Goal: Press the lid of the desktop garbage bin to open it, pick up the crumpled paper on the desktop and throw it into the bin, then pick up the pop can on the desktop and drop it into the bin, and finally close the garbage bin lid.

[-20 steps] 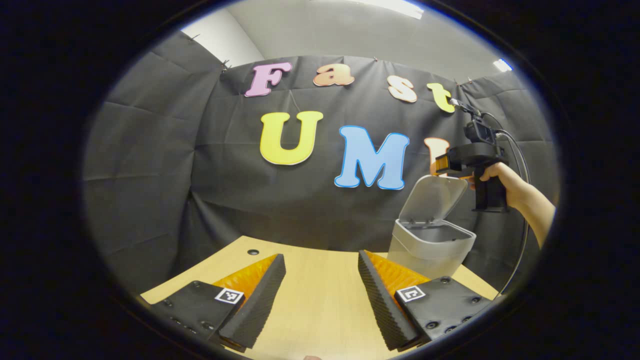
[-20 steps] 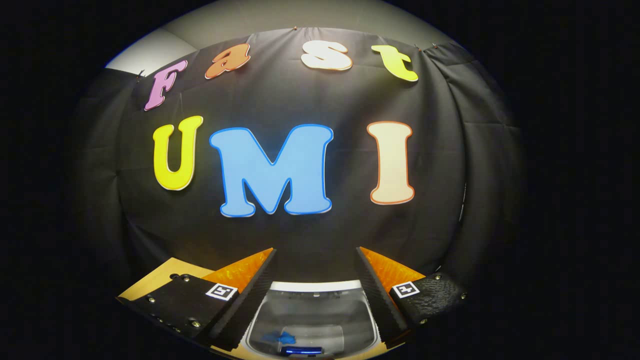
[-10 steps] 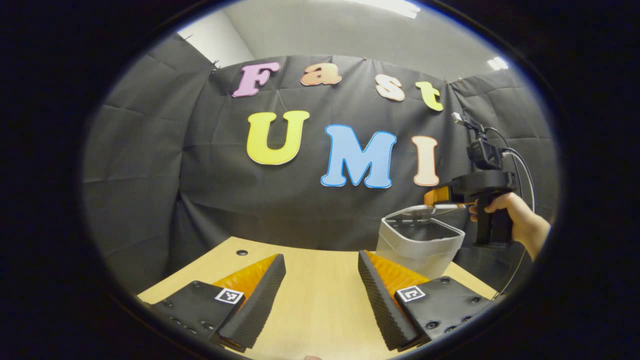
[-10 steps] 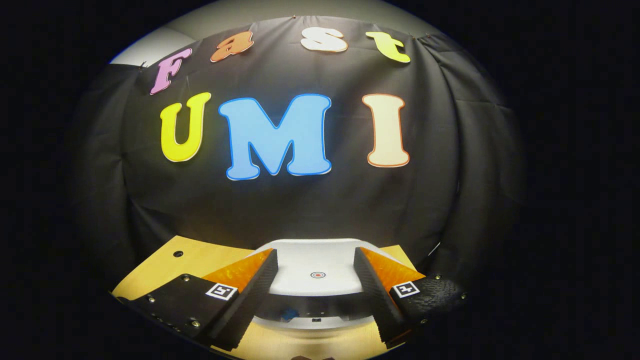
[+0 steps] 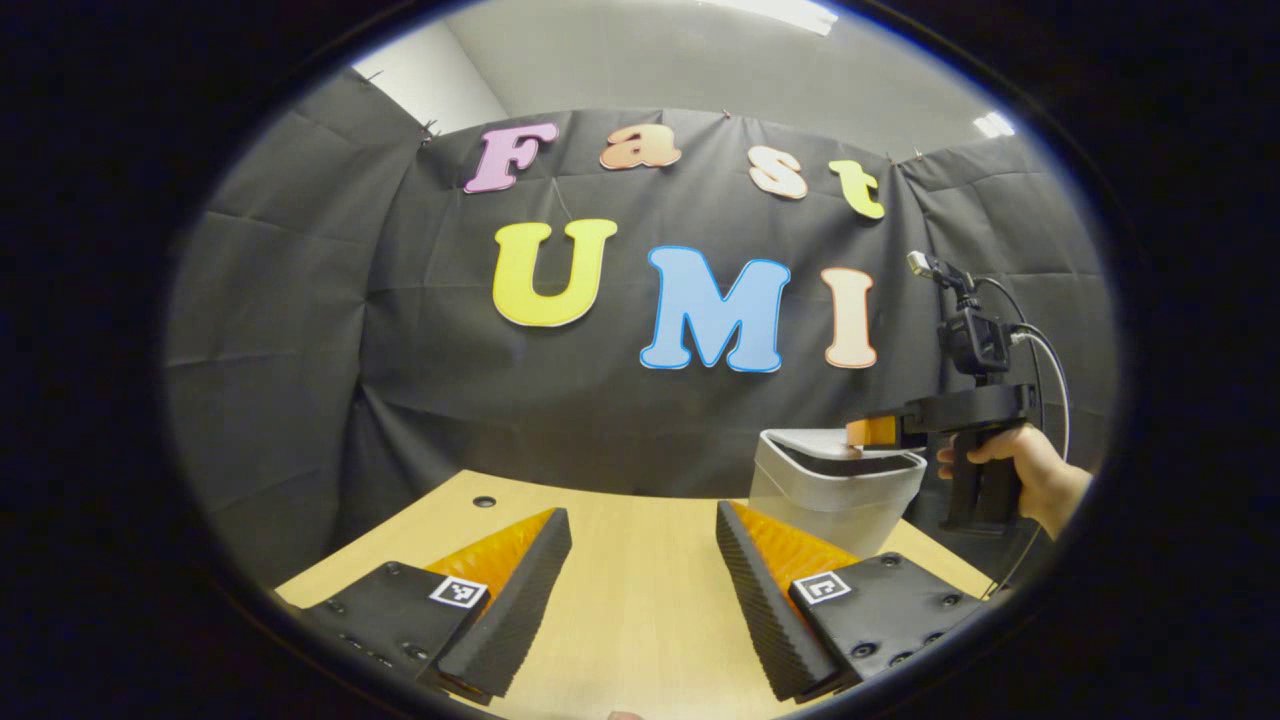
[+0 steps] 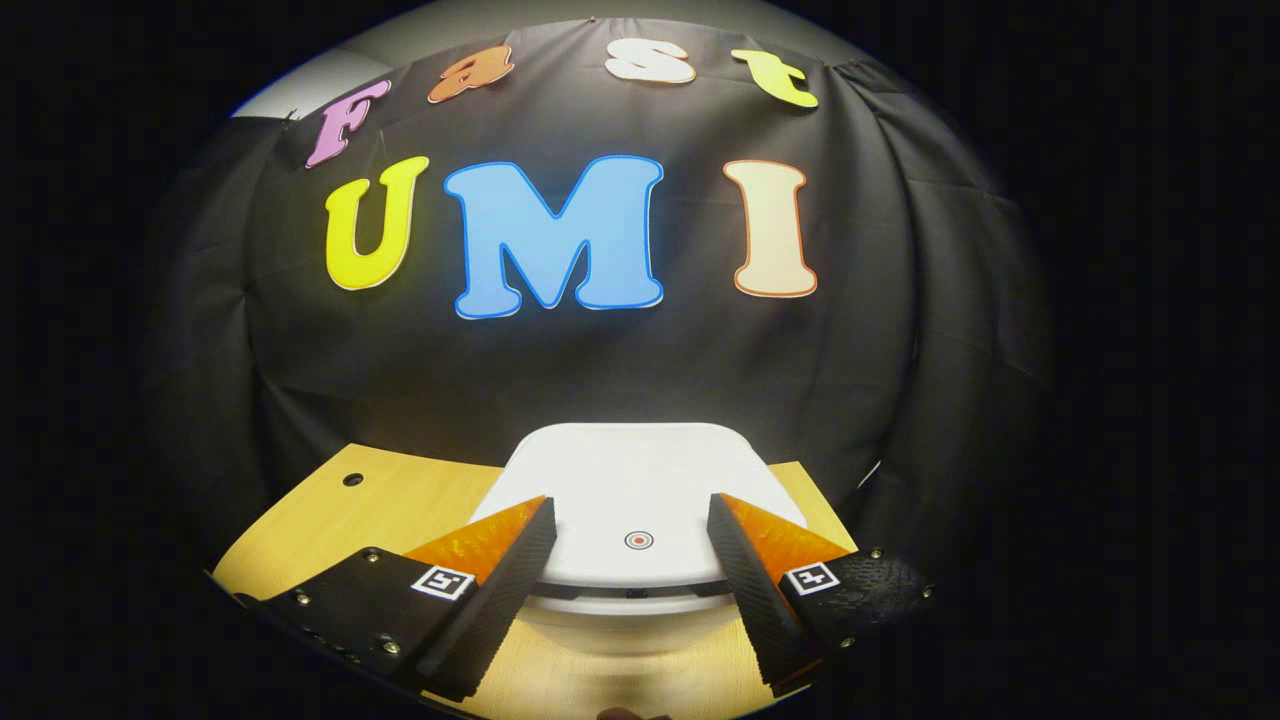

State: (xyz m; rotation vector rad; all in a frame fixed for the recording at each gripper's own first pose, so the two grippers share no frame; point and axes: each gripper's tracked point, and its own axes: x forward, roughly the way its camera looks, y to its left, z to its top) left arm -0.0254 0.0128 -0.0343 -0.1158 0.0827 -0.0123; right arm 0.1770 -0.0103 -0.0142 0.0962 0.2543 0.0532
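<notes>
1. One pale grey plastic desktop bin point(image 5: 835, 490) stands at the far right of the light wooden counter point(image 5: 620, 560), white lid point(image 6: 640, 480) down.
2. Right claw point(image 6: 632, 560) rests spread above the lid.
3. Left claw point(image 5: 640, 590) hovers open, empty, over the near counter.

Standing upright toward the table's far right corner: pale grey bin point(image 5: 835, 495). Lying flat and nearly shut on top: white lid point(image 6: 640, 480), small red ring mark at 6 o'clock.

Recording booth, black cloth wall point(image 5: 300, 330); wooden desk point(image 5: 640, 590)
</notes>
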